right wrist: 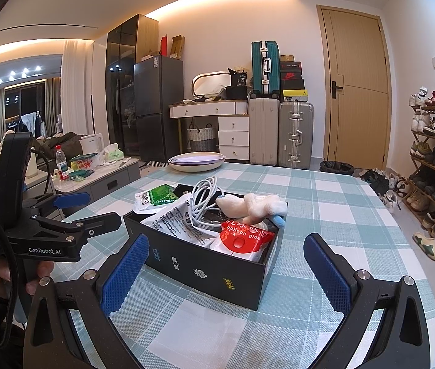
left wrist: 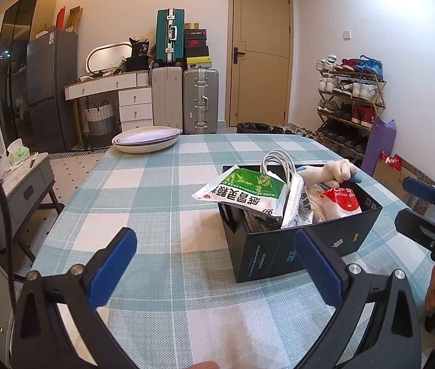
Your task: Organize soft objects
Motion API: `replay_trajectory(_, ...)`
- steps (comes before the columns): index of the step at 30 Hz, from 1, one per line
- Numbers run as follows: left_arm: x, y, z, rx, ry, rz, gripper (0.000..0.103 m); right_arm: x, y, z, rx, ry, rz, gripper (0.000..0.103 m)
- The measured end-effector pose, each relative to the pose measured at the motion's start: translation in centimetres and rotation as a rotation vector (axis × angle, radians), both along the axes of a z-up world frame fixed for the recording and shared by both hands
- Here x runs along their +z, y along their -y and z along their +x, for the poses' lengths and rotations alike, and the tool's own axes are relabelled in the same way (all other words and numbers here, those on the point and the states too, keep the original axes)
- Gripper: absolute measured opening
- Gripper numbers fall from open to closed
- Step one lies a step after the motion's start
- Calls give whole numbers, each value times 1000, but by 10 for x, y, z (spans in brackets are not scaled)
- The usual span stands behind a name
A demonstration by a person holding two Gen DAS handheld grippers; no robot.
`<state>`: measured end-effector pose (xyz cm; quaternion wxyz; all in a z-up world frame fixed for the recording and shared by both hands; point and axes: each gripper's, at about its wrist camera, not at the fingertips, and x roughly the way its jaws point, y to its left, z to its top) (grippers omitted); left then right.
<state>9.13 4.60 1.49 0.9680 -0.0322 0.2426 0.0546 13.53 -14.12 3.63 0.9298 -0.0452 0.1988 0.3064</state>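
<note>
Grippers [left wrist: 214, 261] [right wrist: 225, 272] spread, empty | black box [right wrist: 205, 264]: plush toy [right wrist: 251, 204], packets [left wrist: 245, 192], cable [right wrist: 205, 193]

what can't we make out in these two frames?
- Bottom of the black box: hidden in both views by the packets, white cable and plush toy piled on top.
- Green-and-white packet: small print unreadable in both views.
- Right gripper: cut off by the left wrist view's right edge.

On the desk [right wrist: 325, 190] a box [right wrist: 205, 264] stands near the front, holding a plush toy [right wrist: 254, 204], a coiled cable [right wrist: 205, 190] behind it and packets [right wrist: 156, 198] to the left, while a dish [right wrist: 196, 161] sits at the far edge.
</note>
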Motion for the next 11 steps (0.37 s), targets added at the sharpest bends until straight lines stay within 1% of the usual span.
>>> replay_trajectory(11, -4, 1, -2, -7, 6, -3, 103, 0, 0, 0, 1, -1, -1, 103)
